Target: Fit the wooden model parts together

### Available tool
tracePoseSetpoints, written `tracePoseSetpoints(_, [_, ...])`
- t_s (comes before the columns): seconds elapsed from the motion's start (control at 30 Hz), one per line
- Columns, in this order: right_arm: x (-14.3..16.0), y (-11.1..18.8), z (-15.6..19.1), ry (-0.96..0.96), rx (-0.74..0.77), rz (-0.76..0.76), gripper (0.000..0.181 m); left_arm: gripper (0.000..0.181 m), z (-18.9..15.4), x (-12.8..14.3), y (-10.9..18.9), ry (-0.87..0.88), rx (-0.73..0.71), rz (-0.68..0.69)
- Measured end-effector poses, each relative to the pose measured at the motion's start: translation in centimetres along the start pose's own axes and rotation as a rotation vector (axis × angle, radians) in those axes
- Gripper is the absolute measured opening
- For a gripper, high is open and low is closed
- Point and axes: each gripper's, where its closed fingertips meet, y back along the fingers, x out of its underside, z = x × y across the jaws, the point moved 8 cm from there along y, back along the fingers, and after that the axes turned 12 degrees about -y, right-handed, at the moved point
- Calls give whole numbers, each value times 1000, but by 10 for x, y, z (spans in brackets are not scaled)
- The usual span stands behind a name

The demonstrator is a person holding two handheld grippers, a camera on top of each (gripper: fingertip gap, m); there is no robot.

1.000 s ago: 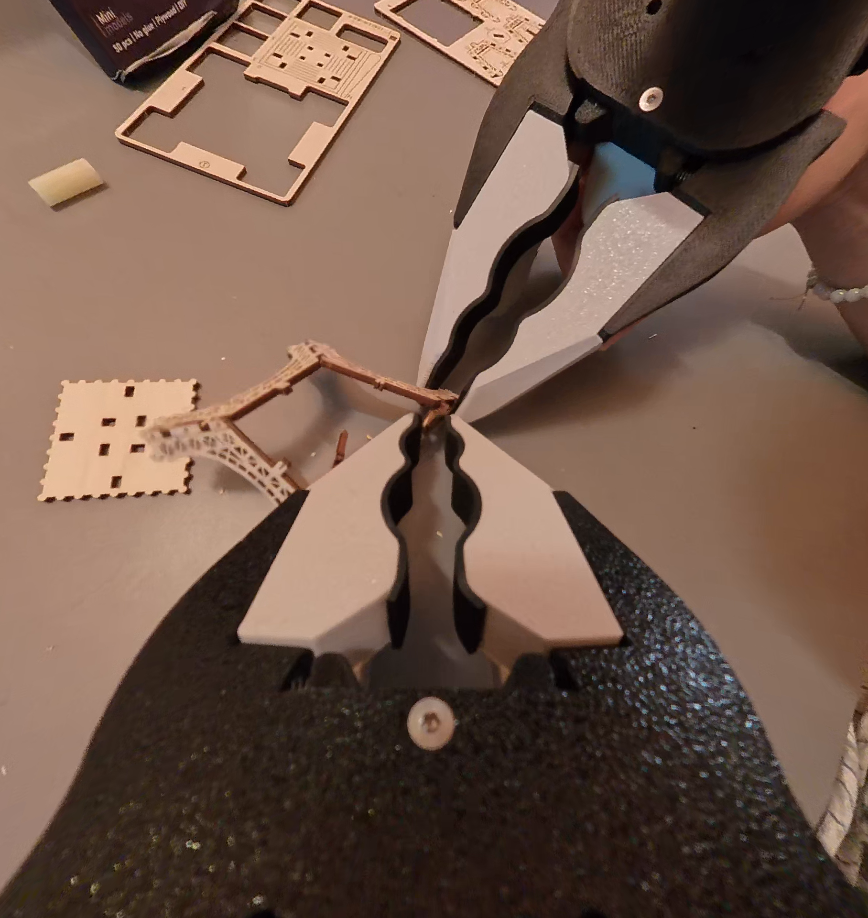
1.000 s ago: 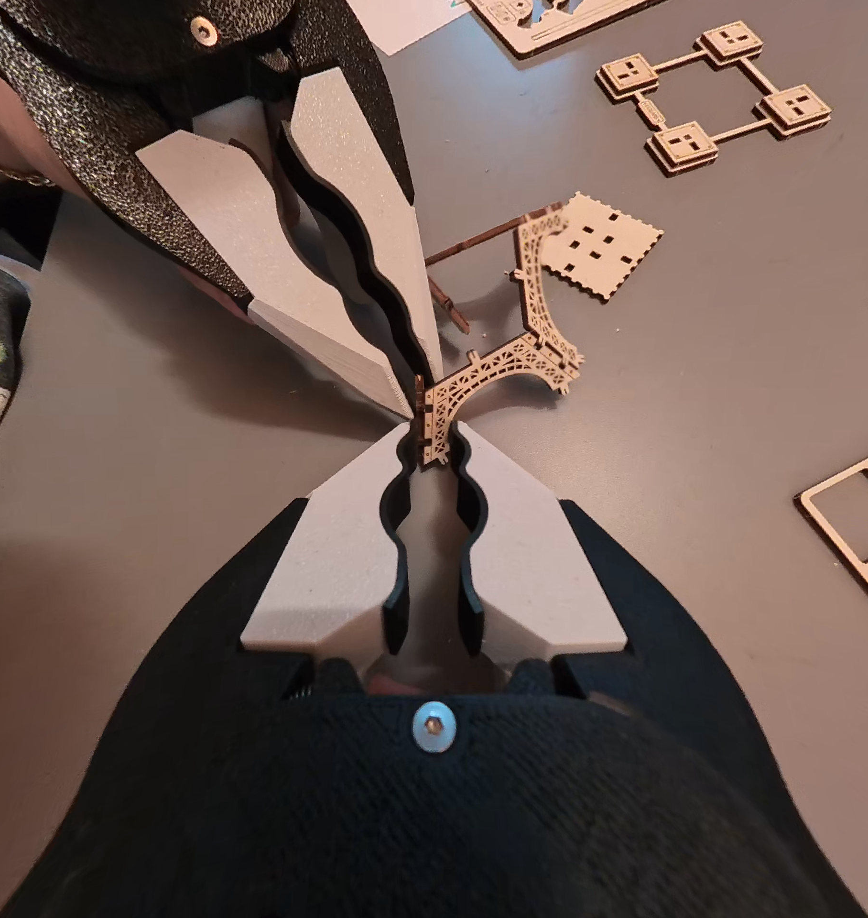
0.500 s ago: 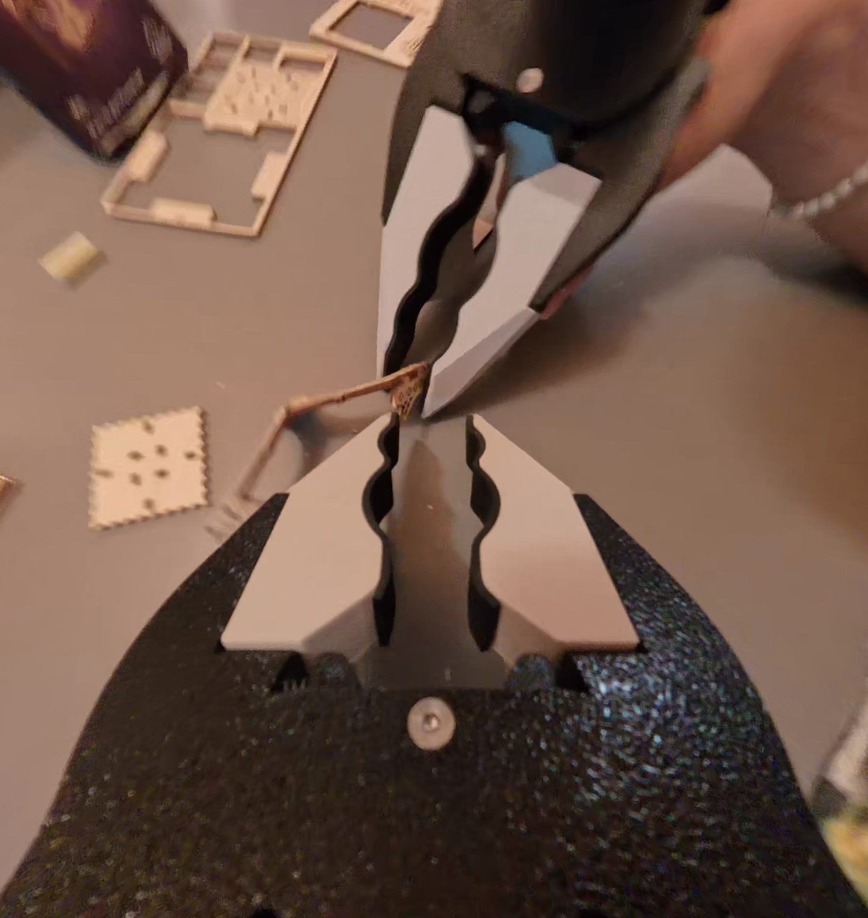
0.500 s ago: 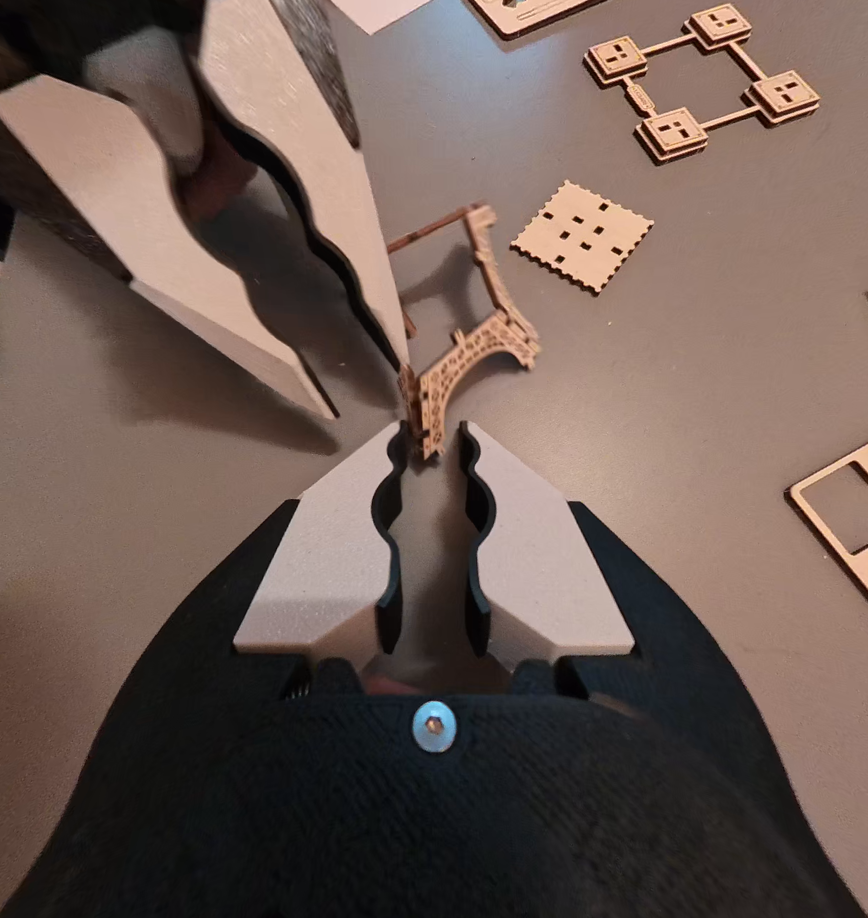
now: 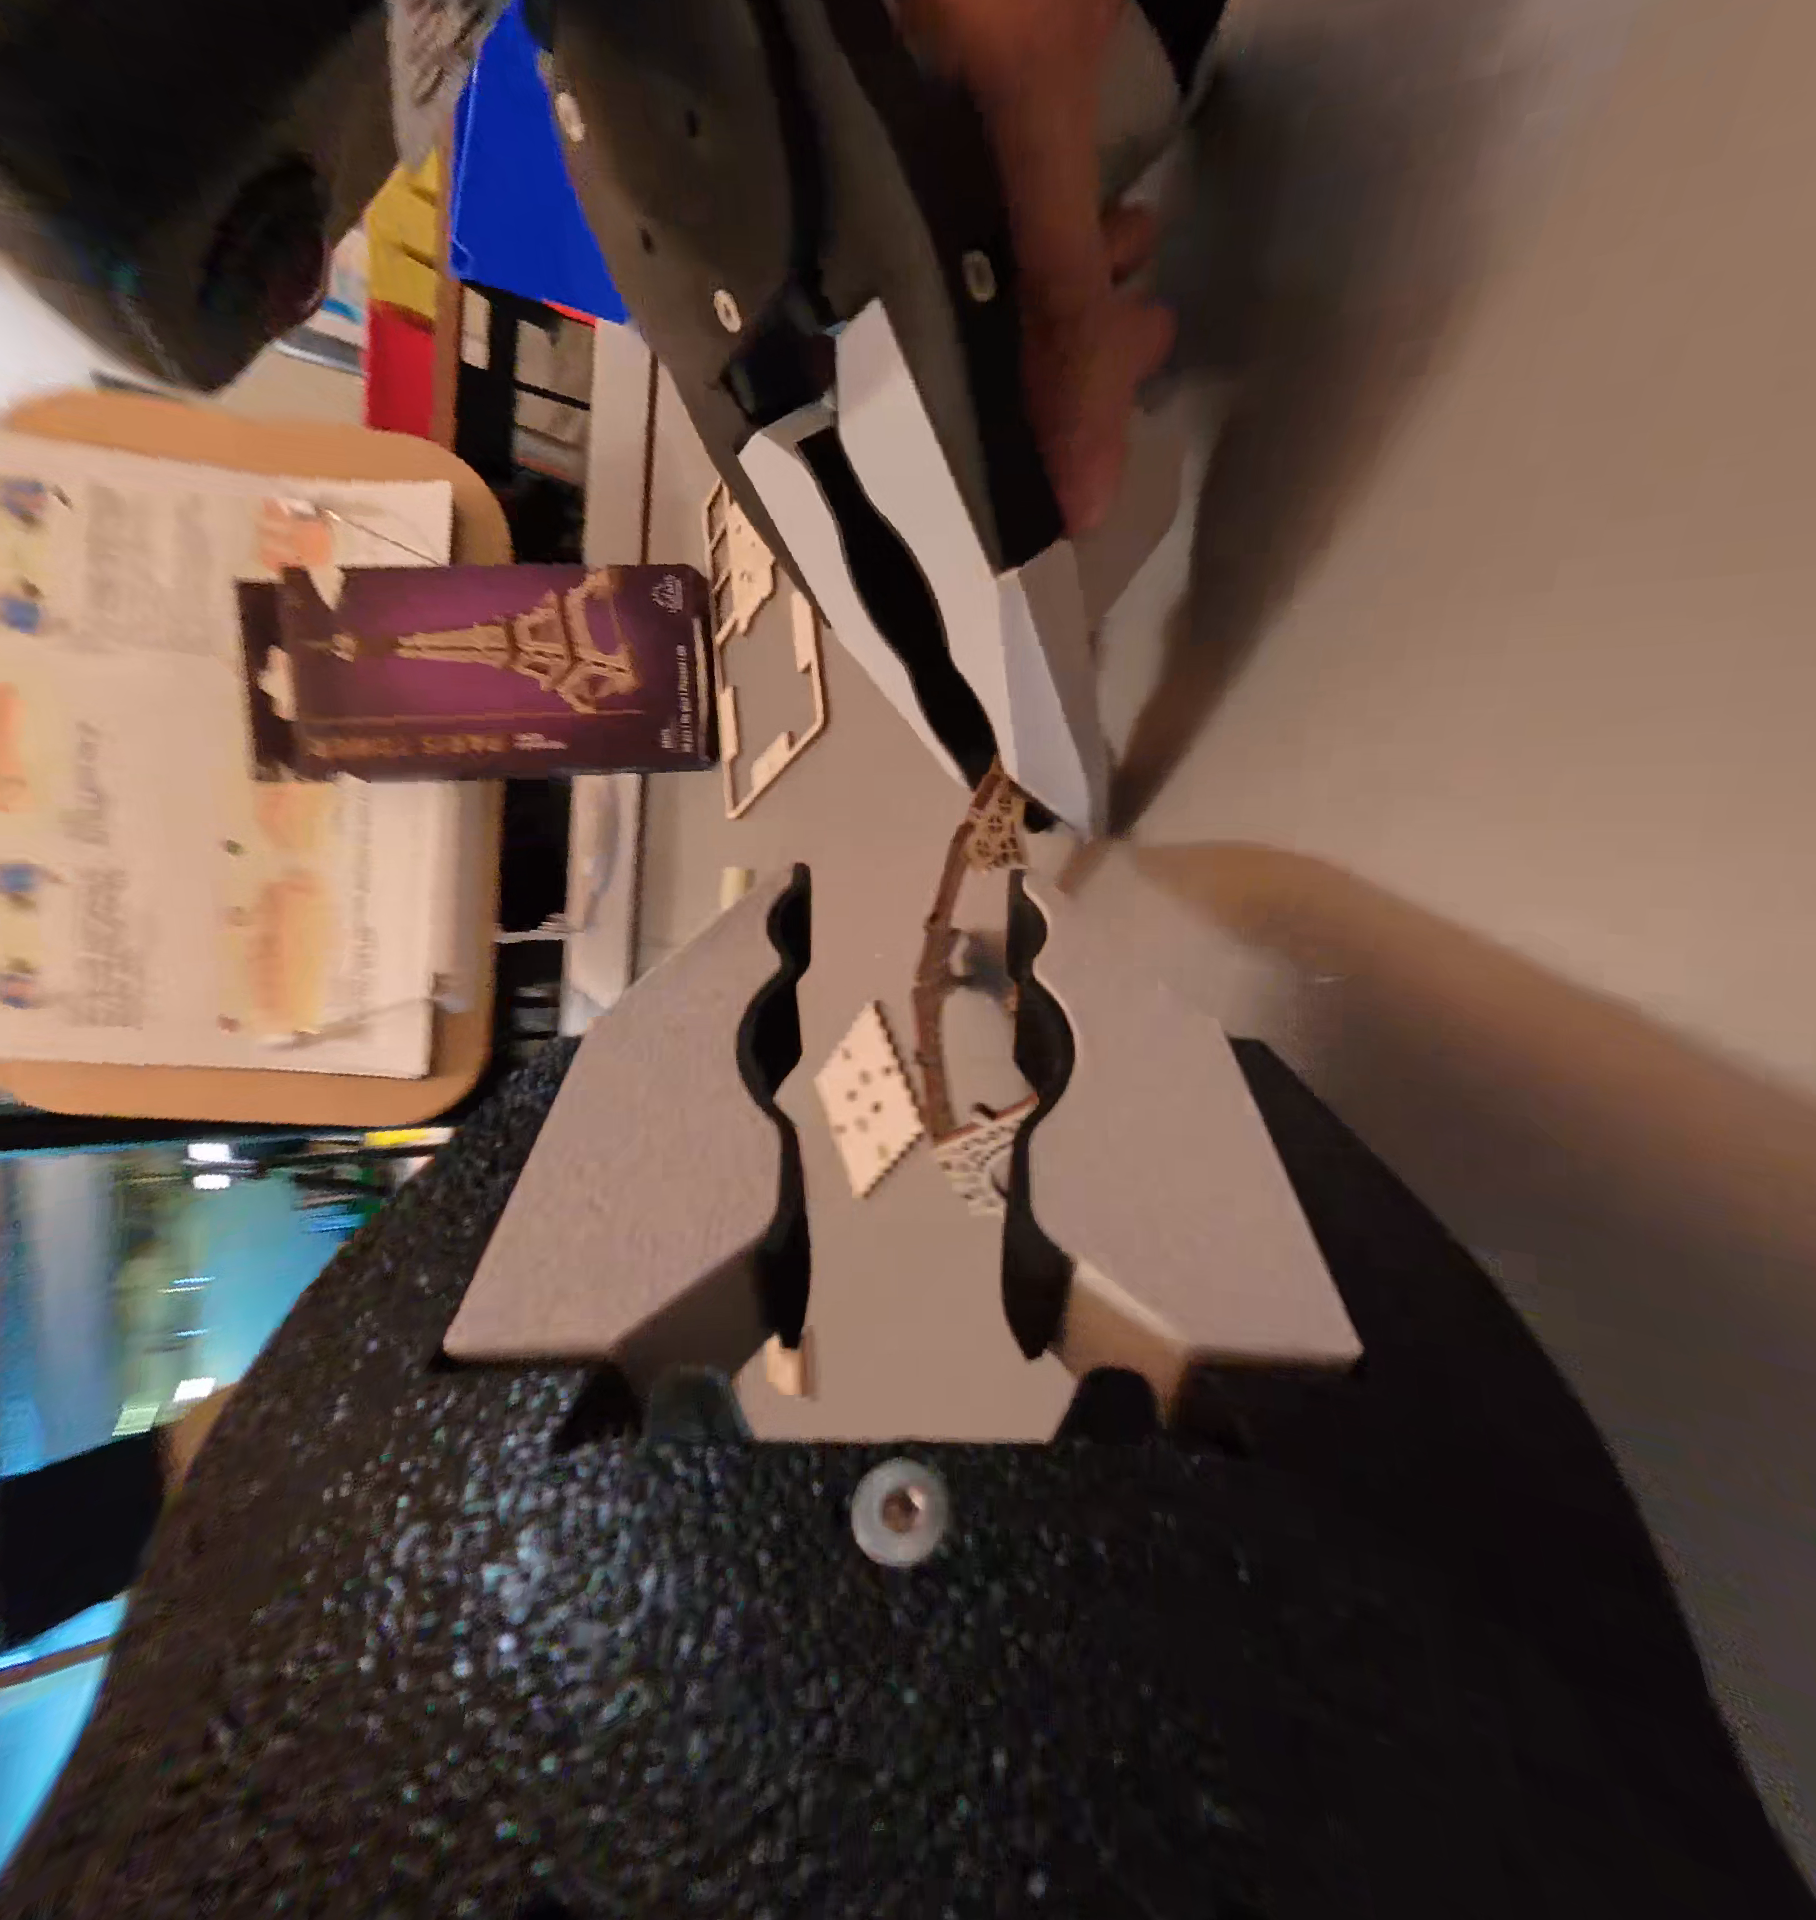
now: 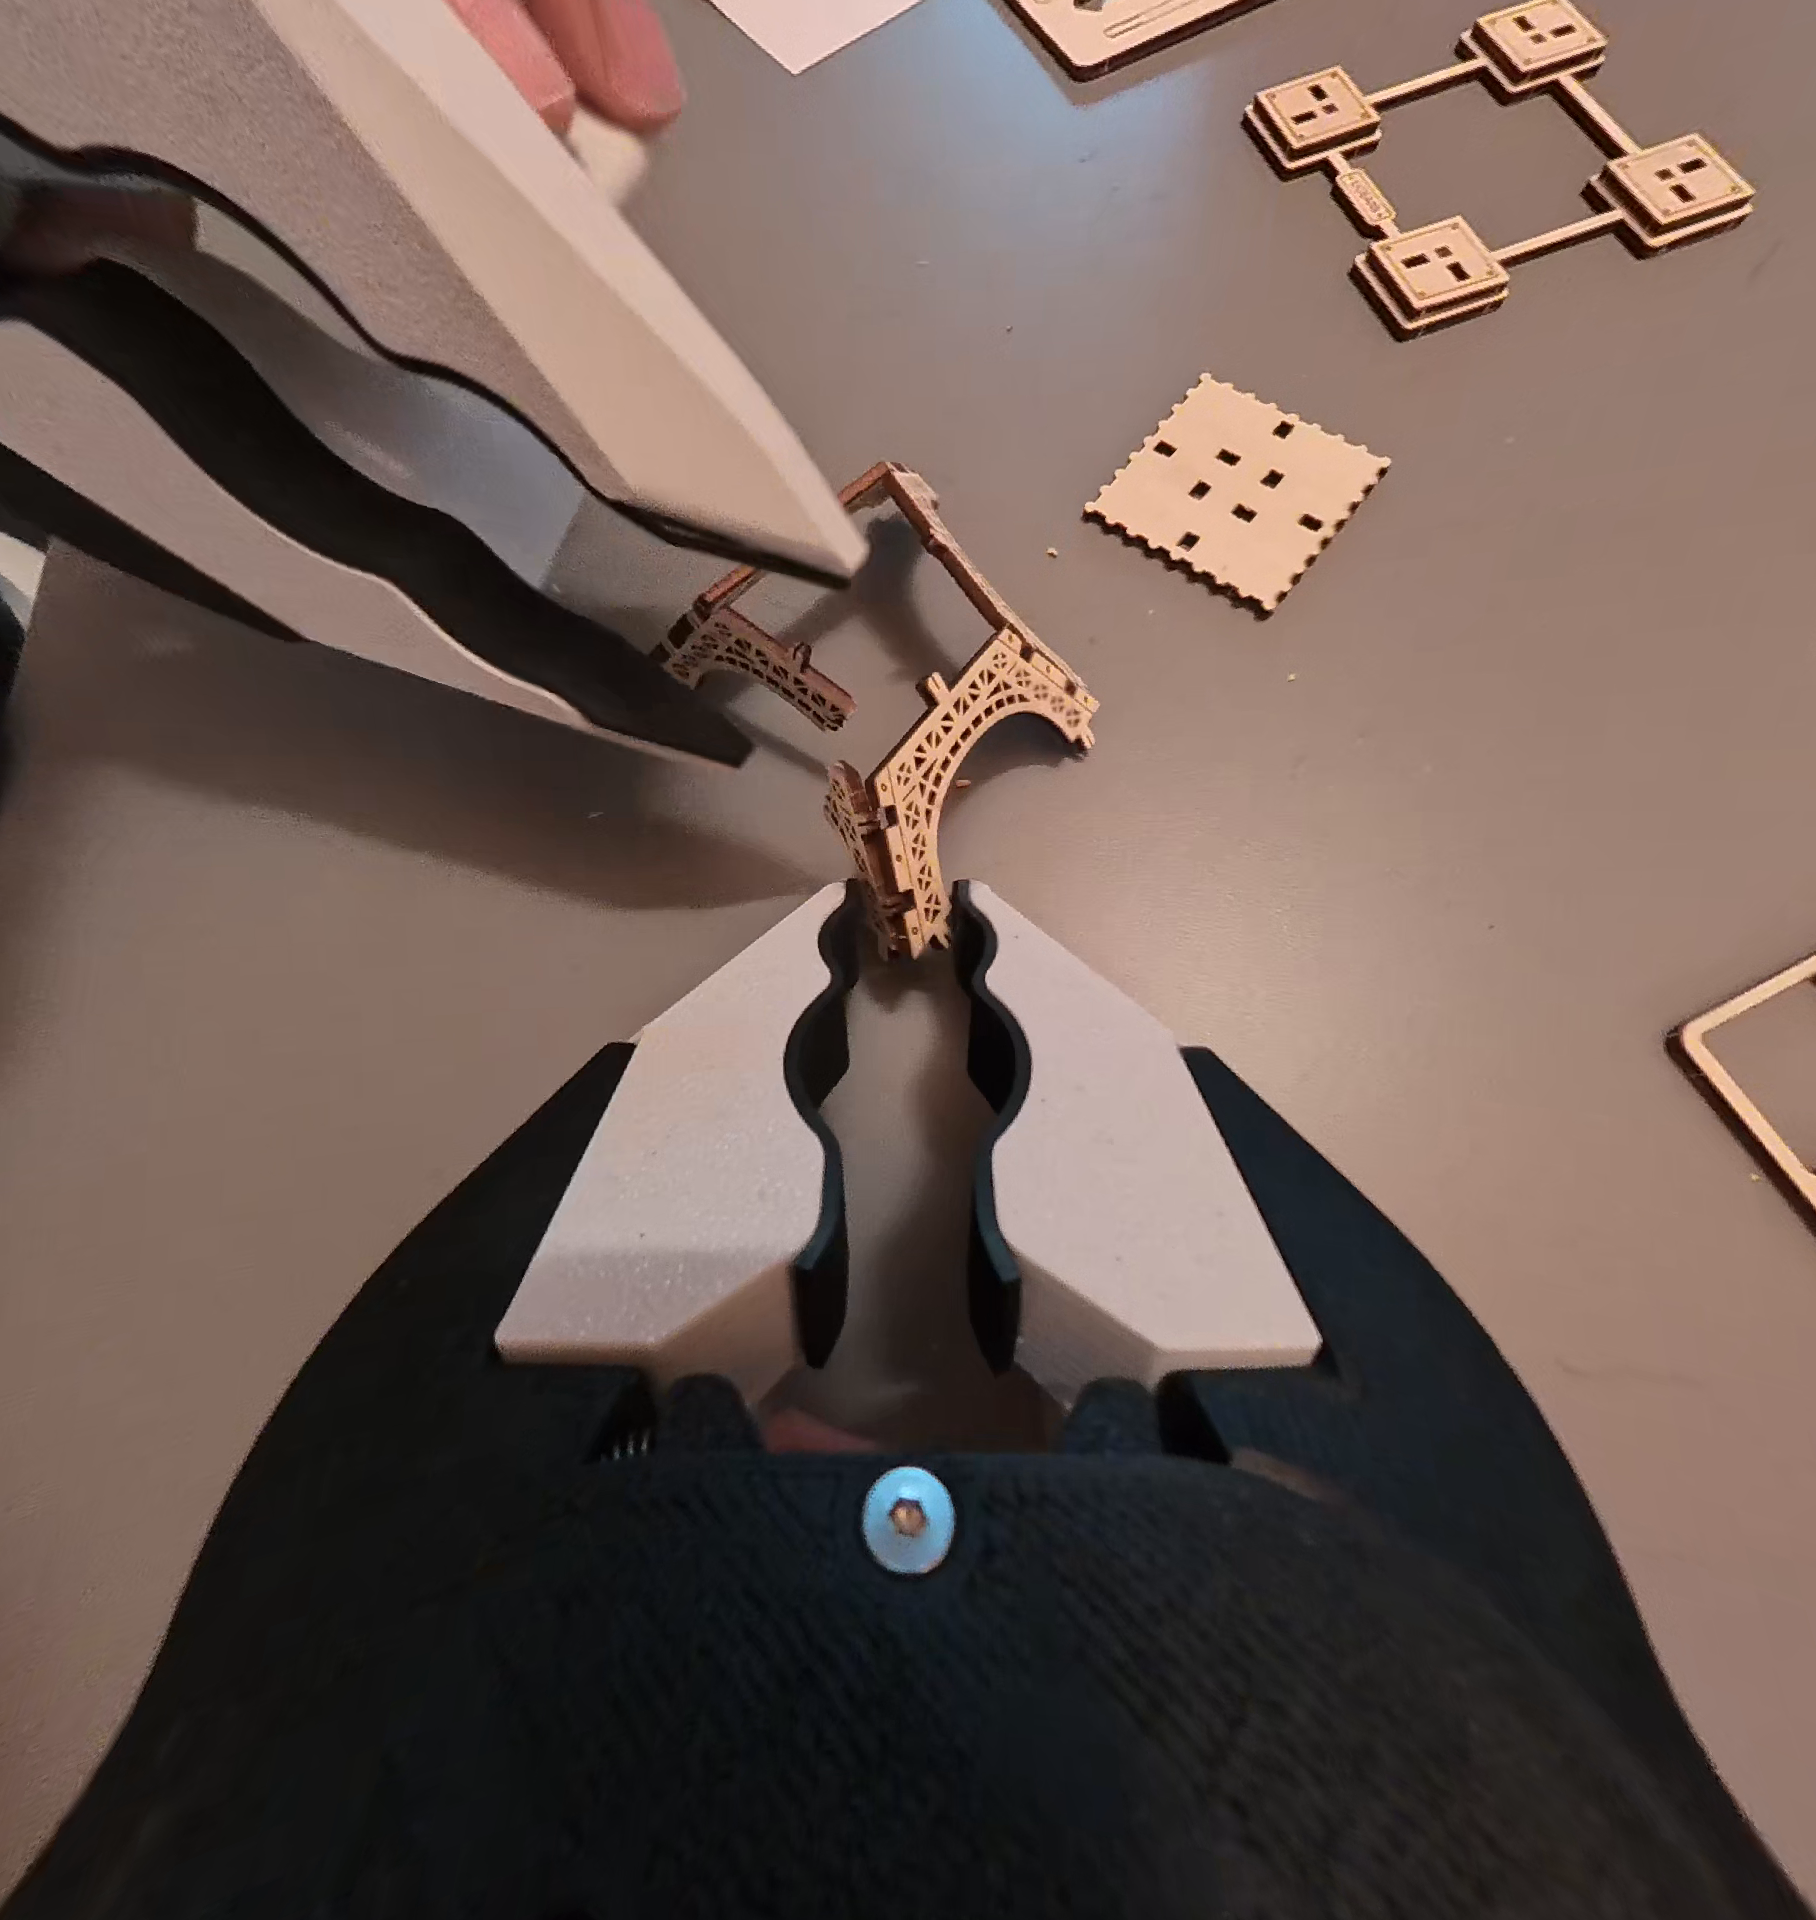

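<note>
The wooden model is a small square frame of lattice arches [image 6: 971, 717] on the grey table. My right gripper [image 6: 906, 899] is shut on one corner leg of it [image 6: 899, 883]. It also shows in the left wrist view [image 5: 1029, 805], pinching the frame's corner [image 5: 992, 821]. My left gripper [image 5: 909, 888] is open and rolled on its side. In the right wrist view it [image 6: 795, 657] comes in from the upper left, its fingers apart on either side of the far arch [image 6: 753, 665]. Whether it touches the arch is not clear.
A square slotted wooden plate [image 6: 1236, 494] lies right of the model. A four-pad base piece [image 6: 1496, 171] and cut-out sheets [image 6: 1797, 1101] lie further right. A purple box [image 5: 488, 675] and an instruction sheet [image 5: 187, 727] are at the table's far side.
My left gripper has let go of the frame, opened wide and rolled about a quarter turn. My right gripper has kept its hold on the corner leg.
</note>
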Motion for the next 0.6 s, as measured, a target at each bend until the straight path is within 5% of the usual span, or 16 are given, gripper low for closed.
tracePoseSetpoints(0.03, [0,0,1,7,-5,2,14,39,-1,-1,-2,-66,-15,21])
tracePoseSetpoints(0.2, [0,0,4,26,-4,4,14,42,-17,-6,-12,-281,-9,67])
tracePoseSetpoints(0.6, [-1,1,8,21,-12,6,13,14,-23,-6,-14,-375,-61,97])
